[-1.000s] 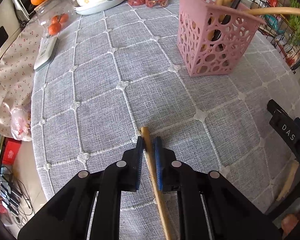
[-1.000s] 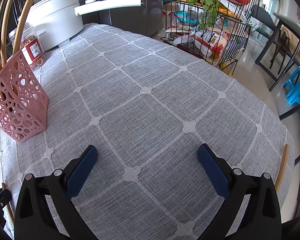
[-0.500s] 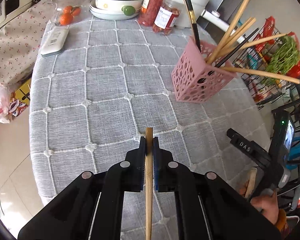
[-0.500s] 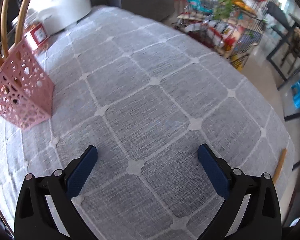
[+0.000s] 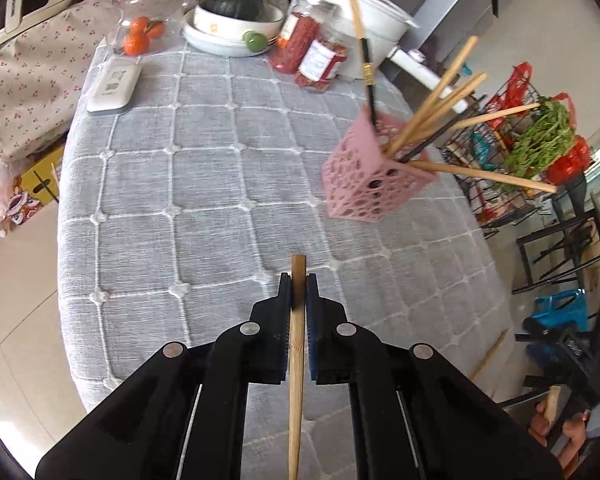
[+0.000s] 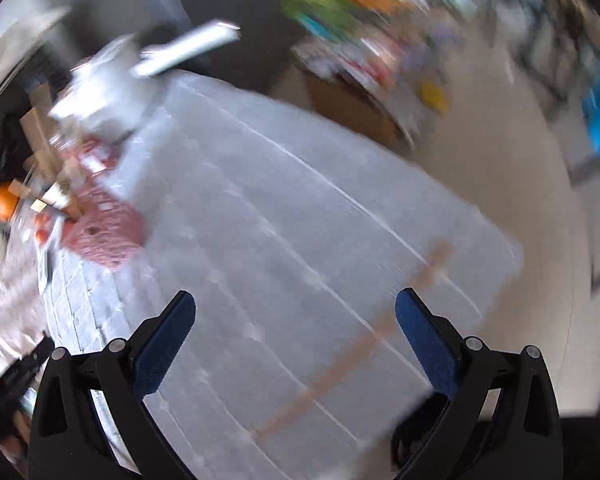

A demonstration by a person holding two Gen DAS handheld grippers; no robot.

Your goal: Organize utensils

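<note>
The left gripper (image 5: 299, 280) has its jaws pinching a wooden chopstick (image 5: 297, 356) lengthwise, tip poking just past them, probably so it can be dropped end-first into the pink basket (image 5: 364, 184) ahead and to their right on the worktop (image 5: 204, 184). The right gripper (image 6: 296, 308) hangs with jaws spread wide, empty, above another chopstick (image 6: 364, 356) lying below them.

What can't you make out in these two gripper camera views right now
- Held chopstick, left wrist view: its lower end is cut off by the bottom edge, so its length is unknown.
- Pink basket, left wrist view: the perforated walls hide the lower ends of the chopsticks inside.
- Right wrist view: motion blur smears everything; the chopstick on the tablecloth between the open right gripper is only a faint streak.
</note>
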